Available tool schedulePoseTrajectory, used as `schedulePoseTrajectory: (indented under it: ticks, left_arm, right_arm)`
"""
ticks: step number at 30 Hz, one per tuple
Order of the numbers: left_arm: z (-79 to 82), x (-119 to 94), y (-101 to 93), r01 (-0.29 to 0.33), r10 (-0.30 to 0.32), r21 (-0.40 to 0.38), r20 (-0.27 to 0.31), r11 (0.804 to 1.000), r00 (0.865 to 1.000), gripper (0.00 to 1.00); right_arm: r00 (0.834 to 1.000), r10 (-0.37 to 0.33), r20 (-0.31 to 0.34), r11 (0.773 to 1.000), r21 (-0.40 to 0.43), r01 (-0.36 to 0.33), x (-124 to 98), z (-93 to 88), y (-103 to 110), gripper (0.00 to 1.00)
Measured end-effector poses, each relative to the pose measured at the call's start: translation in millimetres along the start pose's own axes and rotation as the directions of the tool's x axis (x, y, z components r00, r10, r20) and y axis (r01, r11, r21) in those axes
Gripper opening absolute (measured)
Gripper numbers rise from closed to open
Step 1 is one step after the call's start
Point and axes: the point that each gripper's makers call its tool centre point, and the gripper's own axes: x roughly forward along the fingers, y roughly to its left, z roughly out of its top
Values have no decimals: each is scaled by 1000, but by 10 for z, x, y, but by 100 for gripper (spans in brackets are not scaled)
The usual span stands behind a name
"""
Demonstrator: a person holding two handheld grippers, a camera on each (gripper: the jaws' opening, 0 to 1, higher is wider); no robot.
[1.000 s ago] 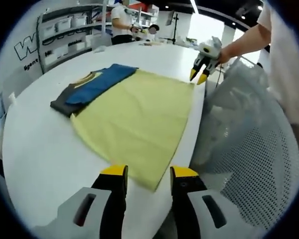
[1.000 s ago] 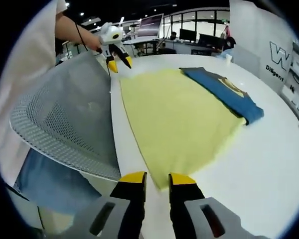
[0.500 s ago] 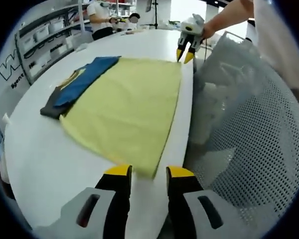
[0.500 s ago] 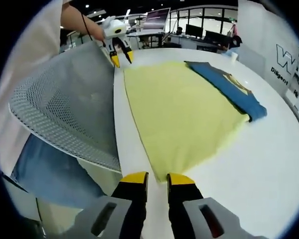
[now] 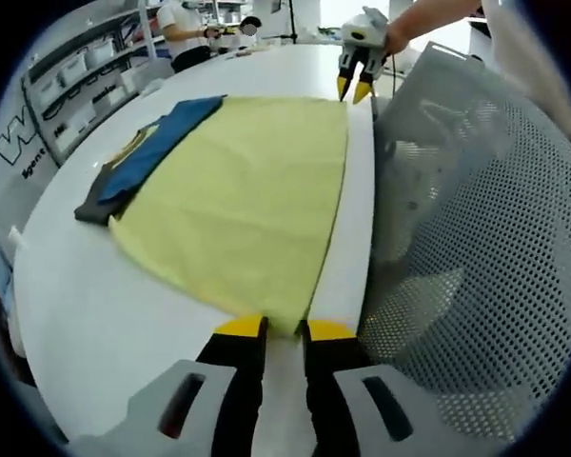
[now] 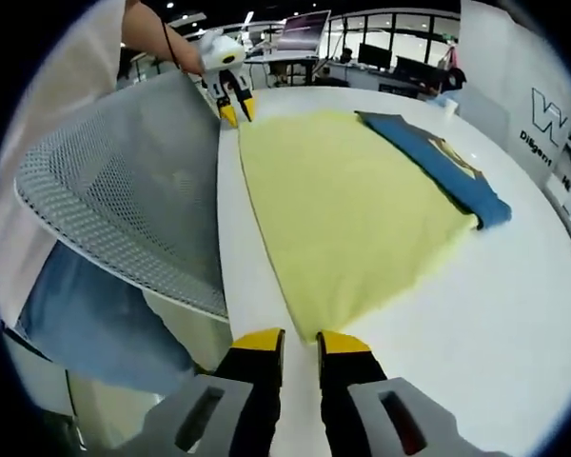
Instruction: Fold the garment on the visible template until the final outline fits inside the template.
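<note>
White counter (image 5: pixel 95 314) extending ahead of and to both sides of the fingers. Grey perforated mesh chair back (image 5: pixel 476 219), right of the fingers in the left gripper view and left of them (image 6: pixel 124 190) in the right gripper view. Shelving with bins (image 5: pixel 86 67) beyond the counter, far upper left. Wall lettering (image 6: pixel 552 119) at far right. Desks with monitors (image 6: pixel 381 62) in the background.

Left claw (image 5: pixel 285 329) jaws nearly together, right claw (image 6: pixel 300 338) jaws narrowly parted, both low, forward.
</note>
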Motion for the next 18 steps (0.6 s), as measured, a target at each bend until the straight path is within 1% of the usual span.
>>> schedulePoseTrajectory:
  ticks: [4, 5, 7, 10, 18]
  left_arm:
    - [-1, 11, 11, -8, 8, 19, -10, 1000, 1000, 8]
    - [-2, 10, 12, -10, 10, 17, -9, 1000, 1000, 8]
    - [-6, 8, 23, -15, 15, 4, -6, 1000, 1000, 6]
    - [-10, 1, 27, -14, 14, 0, -7, 1000, 1000, 5]
    - [-6, -25, 20, -14, 14, -11, -15, 1000, 1000, 4]
  right_arm:
    - [1000, -6, -6, 1000, -21, 6, -9, -2, -9, 6]
    - [1000, -4, 1, 1000, -23, 4, -9, 19, -3, 6]
    - [1000, -9, -18, 999, -51, 8, 9, -4, -5, 5]
    - [1000, -26, -13, 998, -50, 26, 3, 8, -49, 0]
    - [999, -47, -25, 995, -92, 45, -8, -5, -58, 0]
